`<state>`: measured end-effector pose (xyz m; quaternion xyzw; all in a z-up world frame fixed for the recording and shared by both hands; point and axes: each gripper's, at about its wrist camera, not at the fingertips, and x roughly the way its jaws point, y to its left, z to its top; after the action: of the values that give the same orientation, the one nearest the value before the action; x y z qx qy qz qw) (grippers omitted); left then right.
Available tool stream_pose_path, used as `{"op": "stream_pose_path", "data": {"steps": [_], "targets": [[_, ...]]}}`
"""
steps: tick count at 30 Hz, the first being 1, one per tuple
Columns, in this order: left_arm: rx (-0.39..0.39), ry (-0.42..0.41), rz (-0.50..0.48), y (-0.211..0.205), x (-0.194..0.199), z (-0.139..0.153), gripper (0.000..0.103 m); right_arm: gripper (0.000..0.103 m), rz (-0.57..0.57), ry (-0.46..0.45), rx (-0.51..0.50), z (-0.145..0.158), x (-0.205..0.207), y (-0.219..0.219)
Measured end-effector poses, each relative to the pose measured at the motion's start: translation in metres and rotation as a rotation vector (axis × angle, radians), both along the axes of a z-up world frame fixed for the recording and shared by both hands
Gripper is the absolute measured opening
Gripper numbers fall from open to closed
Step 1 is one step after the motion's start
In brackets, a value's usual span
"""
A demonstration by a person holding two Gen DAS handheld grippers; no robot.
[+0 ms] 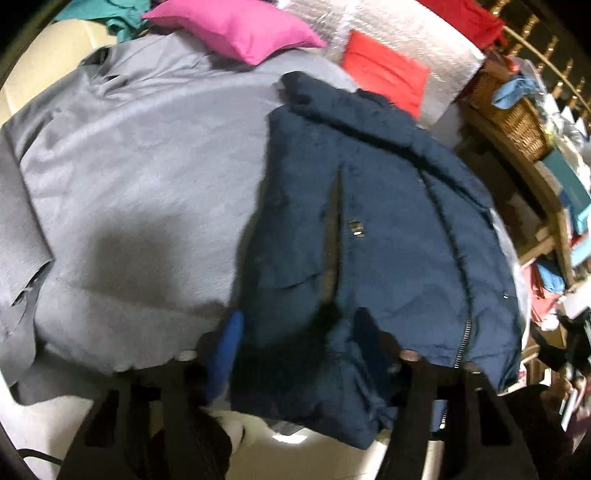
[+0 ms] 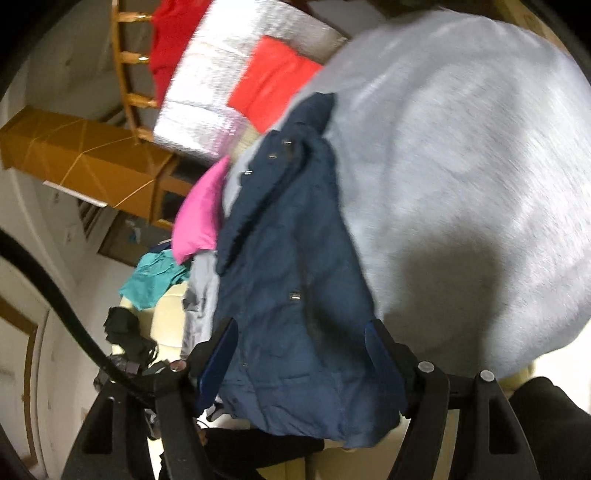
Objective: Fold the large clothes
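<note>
A navy puffer jacket [image 1: 373,221] lies zipped on a grey sheet [image 1: 140,166], collar at the far end. Its hem hangs over the near edge of the bed. My left gripper [image 1: 299,328] straddles the hem, open. Its blue left pad [image 1: 229,339] sits bare at the jacket's left edge, and its right finger [image 1: 365,325] sinks into the fabric. In the right wrist view the jacket [image 2: 291,258] runs away from my right gripper [image 2: 299,350], which is open. The hem fills the gap between the fingers, and both blue pads [image 2: 221,354] show bare faces.
A pink pillow [image 1: 236,29], a red cushion [image 1: 384,70] and a silver quilted cover [image 1: 417,33] lie at the bed's head. A wicker basket [image 1: 513,122] and cluttered shelves stand on the right. Teal cloth [image 2: 155,280] and a dark item [image 2: 125,332] lie beyond the bed's side.
</note>
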<state>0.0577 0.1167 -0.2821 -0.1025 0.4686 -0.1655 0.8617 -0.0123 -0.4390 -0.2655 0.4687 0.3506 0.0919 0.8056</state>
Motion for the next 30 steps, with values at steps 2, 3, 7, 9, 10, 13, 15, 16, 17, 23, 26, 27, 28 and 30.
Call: {"op": "stream_pose_path", "data": {"steps": [2, 3, 7, 9, 10, 13, 15, 16, 17, 23, 26, 27, 28, 30], "targets": [[0.014, -0.001, -0.001, -0.002, 0.001, -0.001, 0.059, 0.074, -0.006, 0.015, 0.011, -0.008, 0.005, -0.003], [0.025, 0.008, 0.006, -0.002, 0.003, -0.004, 0.059, 0.074, -0.007, 0.023, 0.021, -0.011, 0.006, -0.005], [0.016, 0.101, 0.011, -0.001, 0.011, -0.020, 0.065, 0.063, -0.012, 0.126, 0.001, -0.033, 0.019, -0.003], [0.001, 0.109, -0.008, -0.003, 0.009, -0.022, 0.065, 0.055, 0.010, 0.137, -0.028, -0.035, 0.023, 0.003], [0.011, 0.094, -0.026, -0.007, 0.005, -0.021, 0.063, 0.050, 0.028, 0.138, -0.052, -0.033, 0.025, 0.008], [0.008, 0.066, -0.072, -0.014, -0.002, -0.017, 0.052, 0.038, 0.129, 0.154, -0.110, -0.032, 0.029, 0.034], [0.012, 0.059, -0.074, -0.015, -0.004, -0.016, 0.052, 0.038, 0.171, 0.165, -0.199, -0.031, 0.028, 0.054], [0.009, 0.064, -0.070, -0.013, -0.004, -0.016, 0.052, 0.038, 0.187, 0.174, -0.251, -0.031, 0.028, 0.063], [0.001, 0.077, -0.055, -0.011, -0.002, -0.018, 0.052, 0.038, 0.190, 0.184, -0.295, -0.032, 0.028, 0.068], [0.005, 0.115, -0.036, -0.009, 0.002, -0.027, 0.065, 0.048, 0.156, 0.210, -0.242, -0.040, 0.031, 0.063], [0.039, 0.079, -0.092, -0.021, -0.005, -0.024, 0.053, 0.027, 0.169, 0.200, -0.295, -0.037, 0.031, 0.070], [0.043, 0.064, -0.110, -0.024, -0.007, -0.022, 0.046, 0.022, 0.173, 0.193, -0.309, -0.034, 0.030, 0.073], [0.041, 0.054, -0.116, -0.024, -0.006, -0.022, 0.044, 0.021, 0.177, 0.177, -0.317, -0.030, 0.030, 0.076], [0.034, 0.061, -0.108, -0.024, -0.006, -0.022, 0.044, 0.020, 0.176, 0.147, -0.329, -0.025, 0.029, 0.079]]}}
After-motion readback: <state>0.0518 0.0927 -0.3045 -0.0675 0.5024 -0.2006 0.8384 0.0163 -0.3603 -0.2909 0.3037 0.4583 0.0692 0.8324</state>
